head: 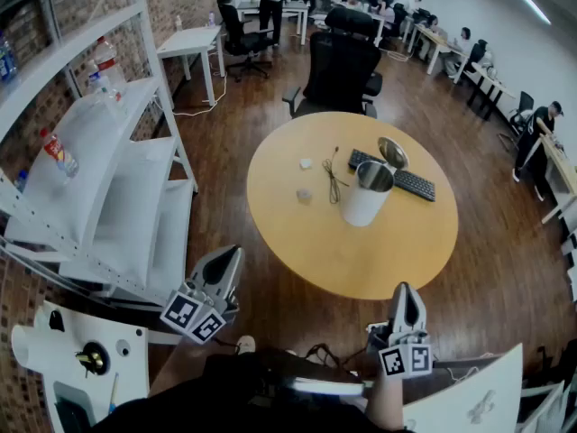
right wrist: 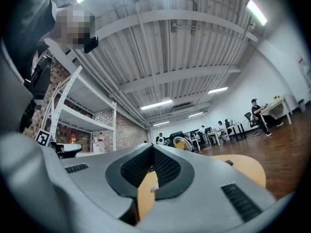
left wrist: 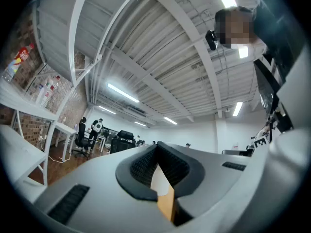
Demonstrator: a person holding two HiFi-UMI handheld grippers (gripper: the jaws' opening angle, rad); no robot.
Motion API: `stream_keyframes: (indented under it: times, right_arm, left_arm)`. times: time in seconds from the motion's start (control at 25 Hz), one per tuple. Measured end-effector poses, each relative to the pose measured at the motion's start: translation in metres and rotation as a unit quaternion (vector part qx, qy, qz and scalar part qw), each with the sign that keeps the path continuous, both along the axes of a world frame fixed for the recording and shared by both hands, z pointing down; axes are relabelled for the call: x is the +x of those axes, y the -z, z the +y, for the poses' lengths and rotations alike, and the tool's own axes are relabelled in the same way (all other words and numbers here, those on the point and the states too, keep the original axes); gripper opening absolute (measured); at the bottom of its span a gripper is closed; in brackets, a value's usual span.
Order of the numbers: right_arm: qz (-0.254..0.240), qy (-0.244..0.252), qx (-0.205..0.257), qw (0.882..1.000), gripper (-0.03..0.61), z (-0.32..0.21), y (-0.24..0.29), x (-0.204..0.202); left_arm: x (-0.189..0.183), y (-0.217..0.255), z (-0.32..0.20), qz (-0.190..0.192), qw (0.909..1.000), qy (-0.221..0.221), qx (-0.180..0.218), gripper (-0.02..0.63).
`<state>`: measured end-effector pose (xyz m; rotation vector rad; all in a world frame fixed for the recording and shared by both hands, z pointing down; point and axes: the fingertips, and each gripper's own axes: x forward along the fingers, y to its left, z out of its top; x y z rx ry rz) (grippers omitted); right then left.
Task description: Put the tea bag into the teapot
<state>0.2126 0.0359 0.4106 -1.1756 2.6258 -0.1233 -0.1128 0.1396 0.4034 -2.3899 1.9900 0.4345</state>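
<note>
A white teapot [head: 368, 192] stands on the round yellow table [head: 361, 260] with its lid [head: 392, 152] tipped open. Two small pale packets, which look like tea bags, lie to its left, one [head: 304, 194] nearer me and one [head: 306, 163] farther off. My left gripper [head: 231, 252] hangs shut and empty off the table's near-left edge, over the floor. My right gripper [head: 405, 288] is shut and empty at the table's near edge. In the right gripper view the jaws [right wrist: 153, 147] point low across the table [right wrist: 248, 166] toward the open lid [right wrist: 183, 143]. The left gripper [left wrist: 156, 147] points up at the ceiling.
A black keyboard [head: 397, 174] lies behind the teapot, and a dark cable [head: 334, 180] runs between the teapot and the packets. A white shelf rack [head: 117, 179] stands at the left. A black office chair [head: 341, 66] stands behind the table. People sit at desks in the background.
</note>
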Motion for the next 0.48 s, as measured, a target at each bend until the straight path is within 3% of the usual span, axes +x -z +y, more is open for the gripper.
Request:
stream_keyframes:
  times: [0.48]
  right_arm:
    - [-0.014,0.015,0.003,1.000,0.006,-0.015,-0.017,0.009]
  left_arm:
    - [0.019,0.000,-0.024,-0.021,0.9995,-0.004,-0.023,0.006]
